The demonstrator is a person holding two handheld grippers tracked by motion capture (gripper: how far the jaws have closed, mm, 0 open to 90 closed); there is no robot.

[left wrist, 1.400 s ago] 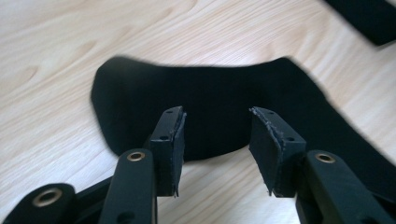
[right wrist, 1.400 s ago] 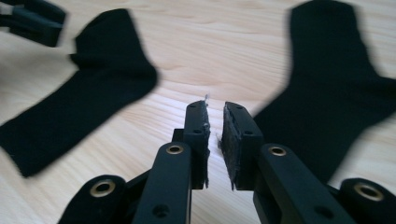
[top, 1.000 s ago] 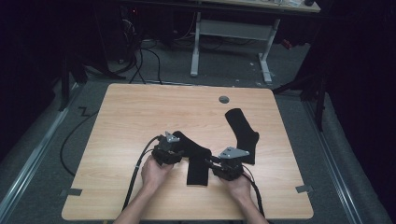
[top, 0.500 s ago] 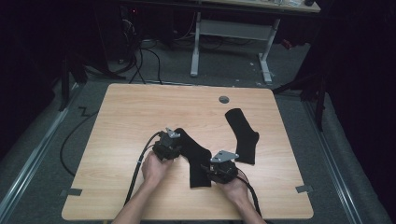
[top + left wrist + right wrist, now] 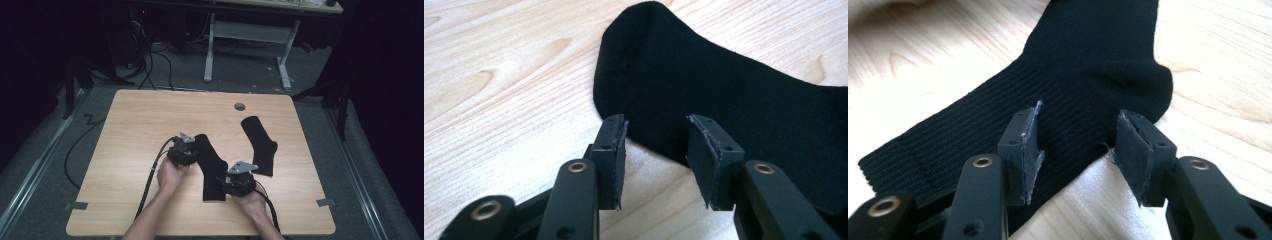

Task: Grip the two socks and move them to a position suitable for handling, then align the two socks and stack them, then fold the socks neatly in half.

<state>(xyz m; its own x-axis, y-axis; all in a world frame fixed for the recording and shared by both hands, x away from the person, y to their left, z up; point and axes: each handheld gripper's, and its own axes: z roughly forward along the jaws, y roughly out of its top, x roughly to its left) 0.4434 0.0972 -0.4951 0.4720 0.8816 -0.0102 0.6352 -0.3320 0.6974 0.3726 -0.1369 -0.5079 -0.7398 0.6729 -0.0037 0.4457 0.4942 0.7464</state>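
The wooden surface (image 5: 135,130) occupies the centre of the high view, standing on grey floor with a second desk frame (image 5: 247,47) at the upper centre. A small grey disc (image 5: 240,106) sits in the surface near its far edge.

Two black socks lie flat on the surface. The nearer sock (image 5: 210,167) runs from centre frame down toward the lower centre, between the two hands. The second sock (image 5: 260,145) lies right of centre, apart from the first.

The left gripper (image 5: 186,156) rests at the left edge of the nearer sock, at its upper, rounded end. In the left gripper view the fingers (image 5: 611,150) stand partly open at the hem of the sock (image 5: 724,90); bare wood shows in the gap, and no fabric is clamped. These jaws have just been opening.

The right gripper (image 5: 231,184) rests at the lower right edge of the same sock. In the right gripper view the fingers (image 5: 1020,145) stand moderately open over the ribbed cuff region (image 5: 998,120), beside the heel bend; the pads do not pinch the fabric. These jaws have just been opening.
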